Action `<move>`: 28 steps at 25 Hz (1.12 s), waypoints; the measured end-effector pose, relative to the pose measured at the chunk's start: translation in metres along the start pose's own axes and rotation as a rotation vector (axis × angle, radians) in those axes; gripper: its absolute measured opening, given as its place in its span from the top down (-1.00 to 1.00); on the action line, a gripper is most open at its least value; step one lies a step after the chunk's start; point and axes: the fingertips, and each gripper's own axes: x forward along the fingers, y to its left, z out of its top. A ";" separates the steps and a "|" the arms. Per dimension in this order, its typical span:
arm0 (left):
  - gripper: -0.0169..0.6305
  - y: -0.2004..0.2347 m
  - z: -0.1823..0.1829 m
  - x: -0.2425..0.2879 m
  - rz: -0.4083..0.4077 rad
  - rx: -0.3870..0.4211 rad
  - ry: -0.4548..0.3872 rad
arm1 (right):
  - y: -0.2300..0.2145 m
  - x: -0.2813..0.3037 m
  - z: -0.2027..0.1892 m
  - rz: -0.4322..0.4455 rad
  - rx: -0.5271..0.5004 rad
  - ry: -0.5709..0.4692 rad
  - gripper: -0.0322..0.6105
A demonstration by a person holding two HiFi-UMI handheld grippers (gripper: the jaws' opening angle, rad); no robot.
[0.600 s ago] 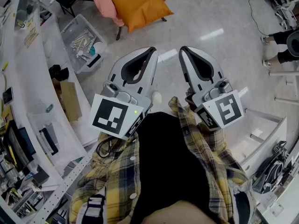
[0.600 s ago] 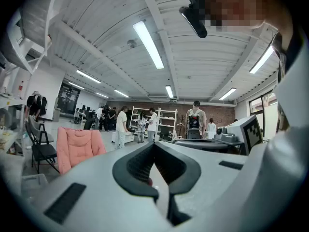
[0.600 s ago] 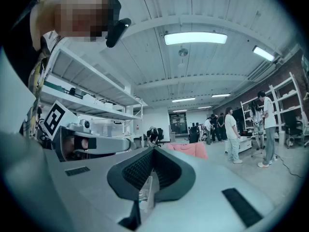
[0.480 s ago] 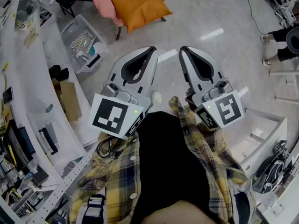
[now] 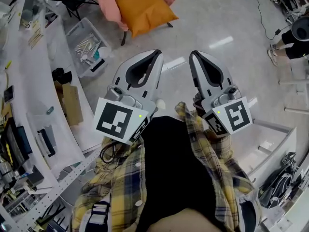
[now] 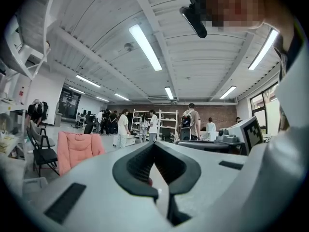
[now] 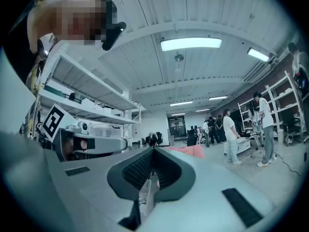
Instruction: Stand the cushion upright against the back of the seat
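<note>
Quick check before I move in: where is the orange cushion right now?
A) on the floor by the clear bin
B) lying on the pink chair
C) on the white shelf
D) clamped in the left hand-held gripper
B: the orange cushion lies on the pink chair at the top of the head view.

Both grippers level in front of the chest, jaws closed and empty.

The left gripper [image 5: 157, 56] and the right gripper [image 5: 192, 55] sit side by side, near each other but apart, tips pointing forward away from the body. Each one's jaws meet at the tip with nothing between them (the dark pads [image 6: 136, 164] form a closed loop in both gripper views). Their marker cubes [image 5: 119, 120] face up toward the head, and plaid sleeves [image 5: 217, 154] run back on either side of the torso.
</note>
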 end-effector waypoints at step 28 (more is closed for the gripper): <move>0.94 0.119 -0.001 0.074 0.042 -0.039 0.030 | -0.058 0.122 -0.021 0.007 0.051 0.053 0.85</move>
